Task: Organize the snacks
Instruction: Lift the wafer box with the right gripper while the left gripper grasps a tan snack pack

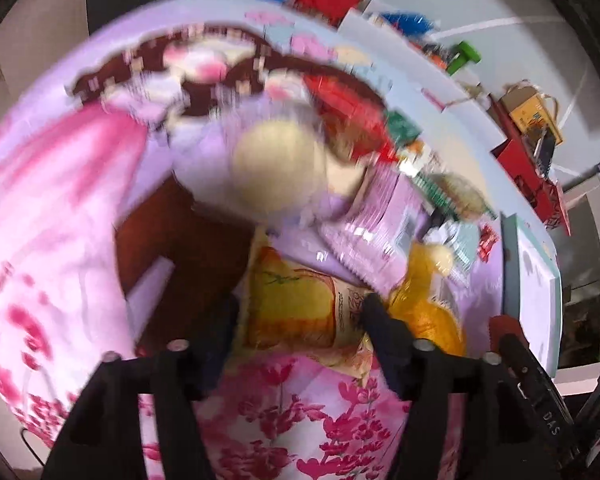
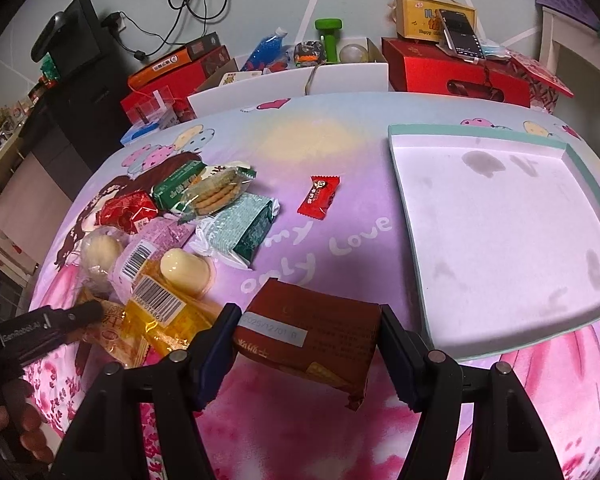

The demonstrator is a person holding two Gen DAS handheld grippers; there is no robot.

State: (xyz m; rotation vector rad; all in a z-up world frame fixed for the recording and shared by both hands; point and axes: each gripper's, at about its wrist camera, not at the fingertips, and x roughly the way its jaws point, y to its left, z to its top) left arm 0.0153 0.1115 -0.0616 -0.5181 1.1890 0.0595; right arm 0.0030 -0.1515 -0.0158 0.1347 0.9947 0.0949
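In the right wrist view my right gripper (image 2: pixel 308 340) is shut on a brown-red snack packet (image 2: pixel 312 332), held just above the pink and purple cloth. The white tray with a teal rim (image 2: pixel 476 132) lies to its right, with nothing in it. A pile of snacks (image 2: pixel 180 232) lies to the left. My left gripper (image 2: pixel 92 316) reaches into the pile's near edge. The left wrist view is blurred. There my left gripper (image 1: pixel 302 320) stands open, with a yellow packet (image 1: pixel 288 300) lying between its fingers. I cannot see the pads pressing on it.
A small red candy (image 2: pixel 319 196) lies alone on the cloth between the pile and the tray. Red boxes (image 2: pixel 456 76), a phone (image 2: pixel 460 36), a green dumbbell (image 2: pixel 330 36) and cables crowd the back edge. A hand (image 2: pixel 16 420) holds the left gripper.
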